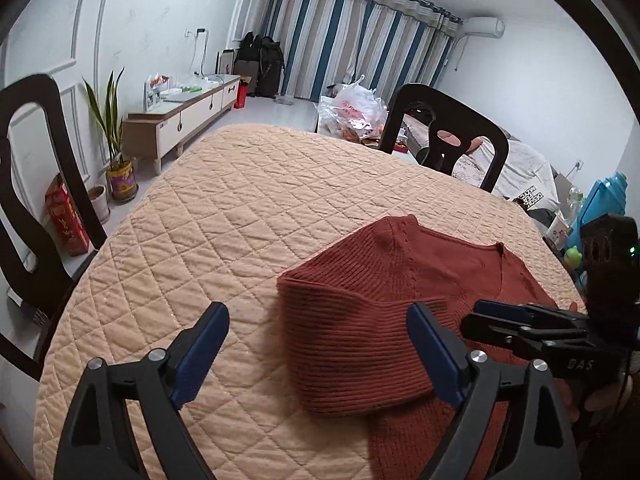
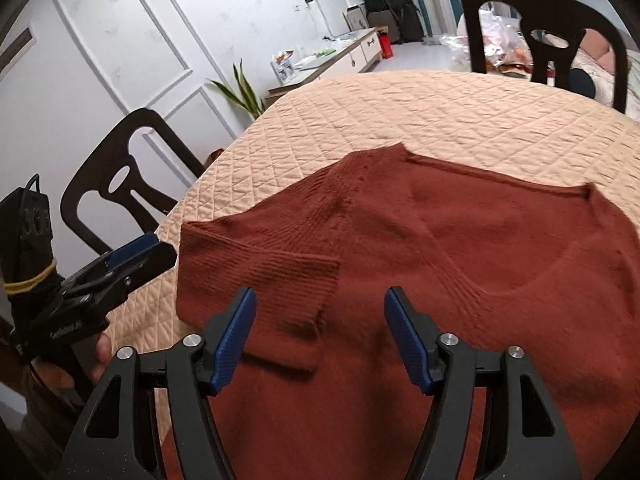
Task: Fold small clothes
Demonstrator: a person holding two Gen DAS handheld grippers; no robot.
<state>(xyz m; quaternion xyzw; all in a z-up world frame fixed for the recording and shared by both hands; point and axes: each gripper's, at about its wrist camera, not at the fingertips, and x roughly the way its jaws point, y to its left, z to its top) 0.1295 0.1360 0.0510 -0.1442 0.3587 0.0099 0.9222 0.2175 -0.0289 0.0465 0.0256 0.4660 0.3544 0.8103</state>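
Note:
A rust-red knit sweater (image 1: 360, 320) lies on the quilted peach table cover (image 1: 200, 240), its left sleeve folded across the body; it also shows in the right wrist view (image 2: 440, 260). My left gripper (image 1: 320, 344) is open and empty, hovering over the sweater's left edge. My right gripper (image 2: 320, 328) is open and empty, just above the folded sleeve cuff (image 2: 292, 280). The right gripper also shows in the left wrist view (image 1: 504, 316) at the right, over the sweater. The left gripper shows in the right wrist view (image 2: 136, 256) at the sweater's left edge.
Dark wooden chairs stand at the table's far side (image 1: 444, 136) and left side (image 1: 36, 208). A low TV cabinet (image 1: 180, 120), potted plant (image 1: 112, 140) and plastic bags (image 1: 352, 112) are beyond the table. Striped curtains (image 1: 352, 40) hang at the back.

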